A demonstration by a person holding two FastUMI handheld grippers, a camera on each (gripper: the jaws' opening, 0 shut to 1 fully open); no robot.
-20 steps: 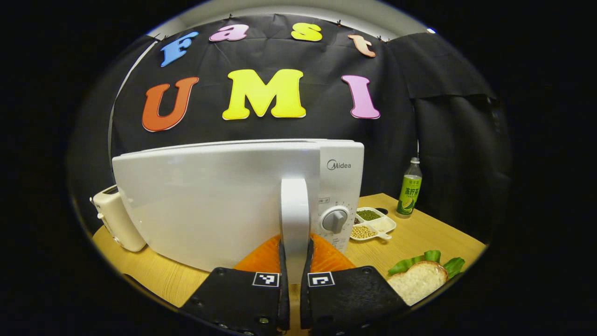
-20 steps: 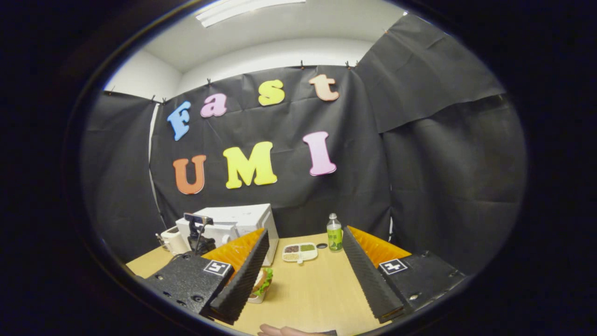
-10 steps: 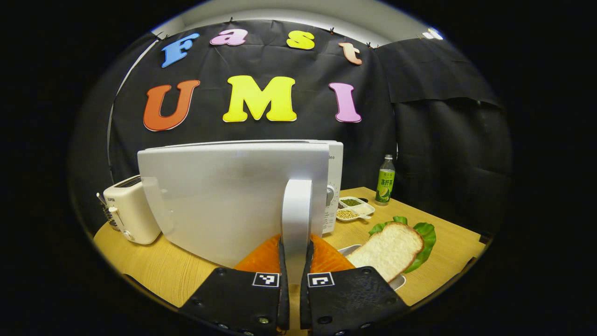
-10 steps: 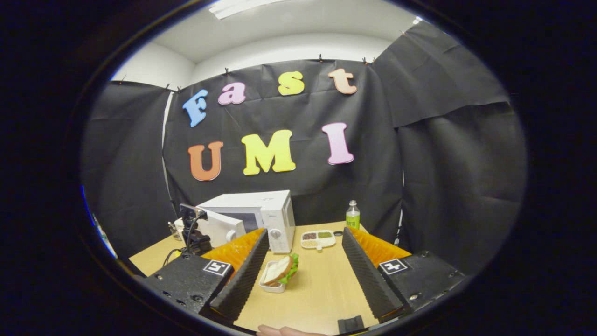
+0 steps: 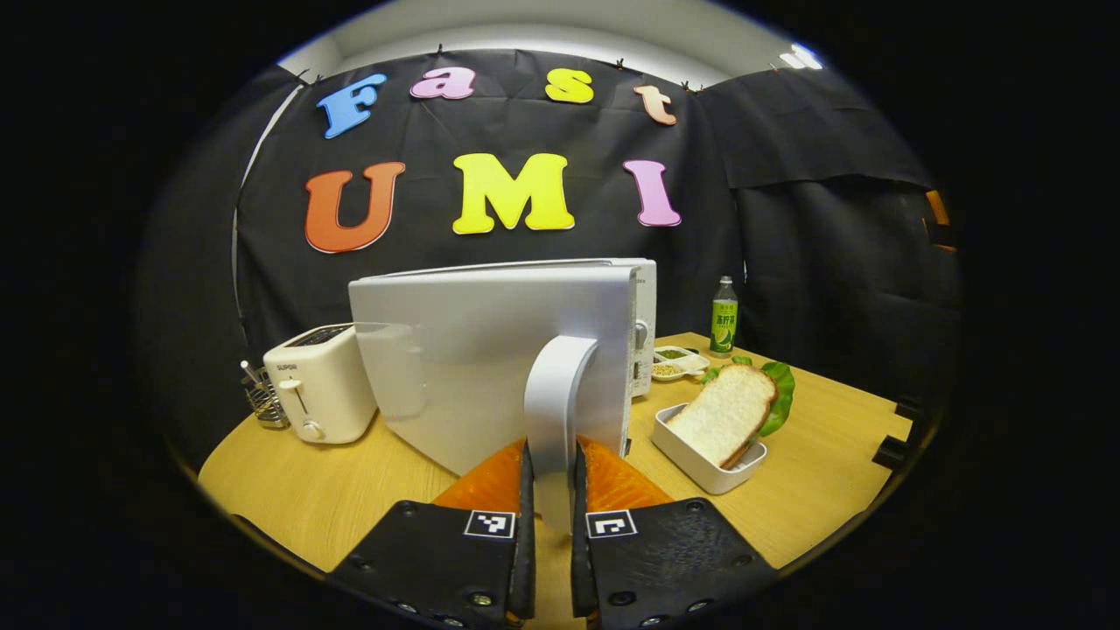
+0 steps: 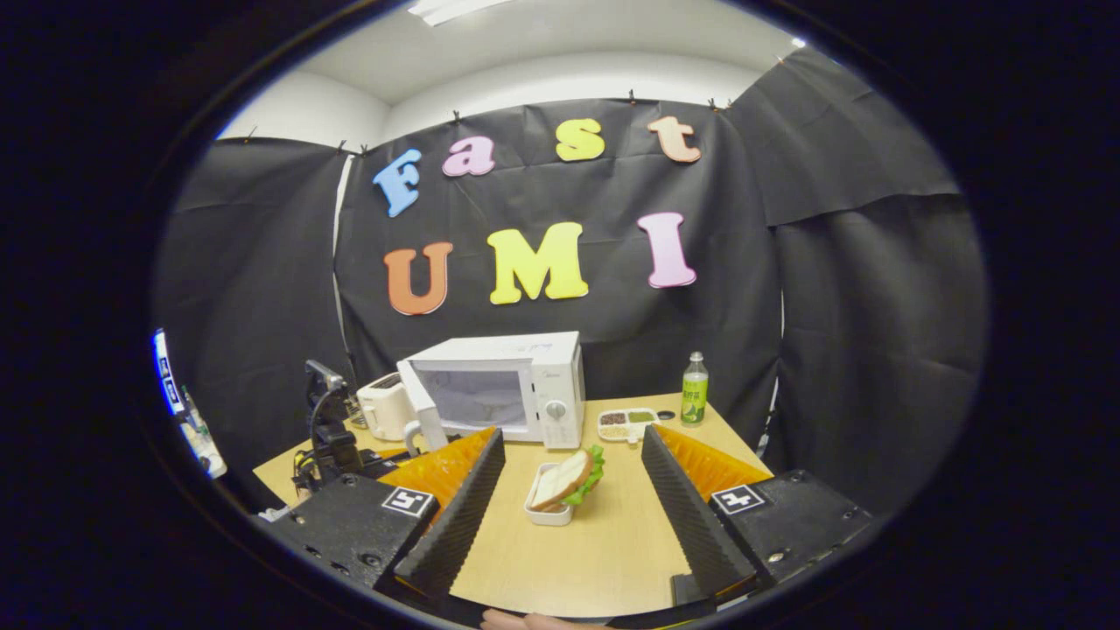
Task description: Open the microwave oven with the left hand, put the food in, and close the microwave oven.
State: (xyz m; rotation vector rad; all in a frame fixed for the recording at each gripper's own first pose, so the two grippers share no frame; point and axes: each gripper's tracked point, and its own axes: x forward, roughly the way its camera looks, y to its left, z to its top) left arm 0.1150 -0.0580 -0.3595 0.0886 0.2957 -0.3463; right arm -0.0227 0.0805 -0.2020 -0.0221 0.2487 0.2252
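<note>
At the bottom centre of the left gripper view, the left gripper (image 5: 551, 499) is clamped narrowly on the white microwave door handle (image 5: 560, 411), one finger pressing each side of the upright bar. Beyond it the microwave door (image 5: 472, 367) stands swung well out and covers the middle of the frame with its pale outer face, the microwave oven (image 5: 646, 324) showing only as a strip past the door's right edge.

The food, a slice of bread (image 5: 722, 413) backed with green lettuce and leaning in a small white tray (image 5: 700, 455), sits on the wooden table (image 5: 814, 455) at right of centre, to the right of the door and just in front of the oven.

In the right gripper view the right gripper (image 6: 569, 516) hovers low with its fingers spread wide and nothing between them (the tray lies straight ahead in the gap, well apart from both fingers). The bread tilts with its long face up and to the right, so the free right hand looks the nearer for the pick, by my reading.

That view also reveals the oven's open cavity (image 6: 481, 398) at centre, which the door hides from the left camera. The left gripper view in turn offers a white toaster (image 5: 319, 381) at centre left, plus a divided dish of beans (image 5: 678, 363) and a green bottle (image 5: 723, 315) behind the bread.
</note>
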